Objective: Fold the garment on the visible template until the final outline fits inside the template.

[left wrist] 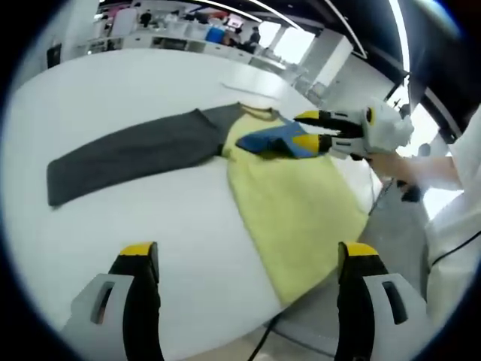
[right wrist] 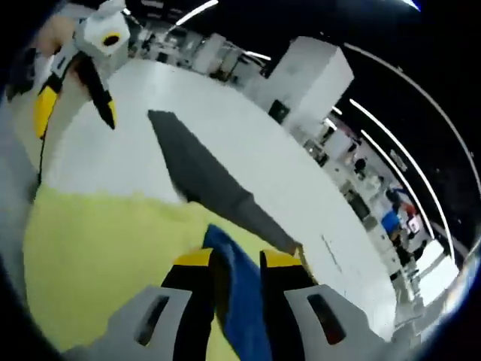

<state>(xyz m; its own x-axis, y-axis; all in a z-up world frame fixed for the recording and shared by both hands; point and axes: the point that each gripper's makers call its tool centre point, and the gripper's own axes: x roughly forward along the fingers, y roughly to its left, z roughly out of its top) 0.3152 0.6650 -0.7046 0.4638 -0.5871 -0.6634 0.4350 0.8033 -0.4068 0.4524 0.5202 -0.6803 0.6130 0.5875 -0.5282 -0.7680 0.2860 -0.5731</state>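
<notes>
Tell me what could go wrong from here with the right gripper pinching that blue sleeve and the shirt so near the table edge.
1. The right gripper is shut on the blue sleeve by a narrow strip; it may slip out mid-fold.
2. The yellow body reaches the table edge; dragging could pull it off.
3. The grey sleeve lies stretched far out, and the left gripper hangs open, holding nothing; the body may shift.

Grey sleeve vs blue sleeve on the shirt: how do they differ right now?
The grey sleeve lies stretched out flat on the white table, away from the yellow body; the blue sleeve is folded in over the yellow body. The grey sleeve is free of both tools; the blue sleeve is pinched in the right tool. The left tool is open, holding neither. Both belong to the same garment.
</notes>
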